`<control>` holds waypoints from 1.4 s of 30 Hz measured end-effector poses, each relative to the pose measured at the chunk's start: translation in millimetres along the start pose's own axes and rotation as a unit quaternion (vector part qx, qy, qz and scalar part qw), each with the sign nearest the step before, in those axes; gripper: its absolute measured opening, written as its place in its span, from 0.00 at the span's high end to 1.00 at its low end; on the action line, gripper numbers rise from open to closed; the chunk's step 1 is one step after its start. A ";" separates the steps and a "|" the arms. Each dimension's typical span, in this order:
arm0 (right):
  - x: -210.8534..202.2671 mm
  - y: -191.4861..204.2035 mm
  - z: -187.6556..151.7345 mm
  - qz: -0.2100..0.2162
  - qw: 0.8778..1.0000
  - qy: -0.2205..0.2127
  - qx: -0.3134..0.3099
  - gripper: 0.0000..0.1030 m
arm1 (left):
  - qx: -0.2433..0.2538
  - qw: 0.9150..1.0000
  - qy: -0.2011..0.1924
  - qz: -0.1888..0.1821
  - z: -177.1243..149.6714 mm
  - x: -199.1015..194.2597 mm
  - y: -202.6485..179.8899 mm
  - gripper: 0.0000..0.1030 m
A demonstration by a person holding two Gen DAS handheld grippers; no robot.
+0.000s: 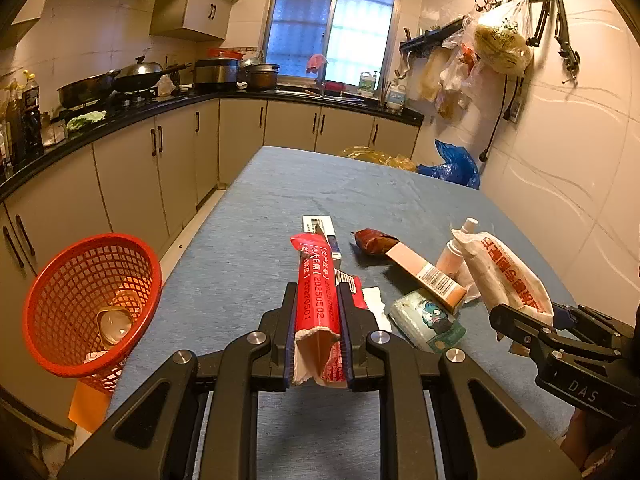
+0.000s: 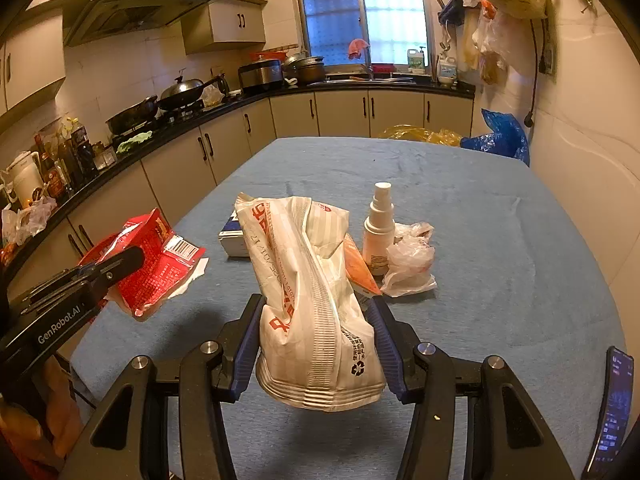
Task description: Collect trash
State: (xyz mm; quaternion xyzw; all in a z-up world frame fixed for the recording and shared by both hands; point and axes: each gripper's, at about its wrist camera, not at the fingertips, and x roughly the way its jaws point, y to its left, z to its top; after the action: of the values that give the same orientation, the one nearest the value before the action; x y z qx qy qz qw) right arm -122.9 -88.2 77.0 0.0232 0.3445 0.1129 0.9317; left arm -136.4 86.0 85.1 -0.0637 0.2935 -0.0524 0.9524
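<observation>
Both grippers gripping trash over the blue table

Left gripper is pinching a red wrapper; right gripper is clamping a white bag; beyond are lying a spray bottle and crumpled plastic; a red basket is sitting left of the table.

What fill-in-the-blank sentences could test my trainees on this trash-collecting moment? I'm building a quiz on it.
1. The left hand-held gripper is shut on a ____ wrapper.
2. The right hand-held gripper is shut on a white ____ with red print.
3. The red basket stands off the table's ____ edge, seen from the left wrist.
4. The spray bottle stands ____ on the blue table.

Missing words: red; bag; left; upright
</observation>
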 end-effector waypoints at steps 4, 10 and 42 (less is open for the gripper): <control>0.7 1.9 1.3 0.002 1.000 0.002 -0.002 0.45 | -0.004 1.000 -0.003 0.001 0.0 -2.6 4.0 0.84; 1.0 5.0 1.5 0.002 1.000 0.002 -0.007 0.45 | -0.010 1.000 -0.006 0.002 -0.1 -5.9 10.0 0.84; 9.8 33.2 8.0 0.022 0.999 0.012 -0.033 0.45 | -0.044 0.998 -0.027 0.028 2.2 -23.8 52.1 0.84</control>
State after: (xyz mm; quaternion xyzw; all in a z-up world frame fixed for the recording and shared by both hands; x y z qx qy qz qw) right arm -116.9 -53.4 80.9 -0.0018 0.3512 0.1449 0.9250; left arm -151.5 140.8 92.1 -0.0983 0.2711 -0.0114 0.9575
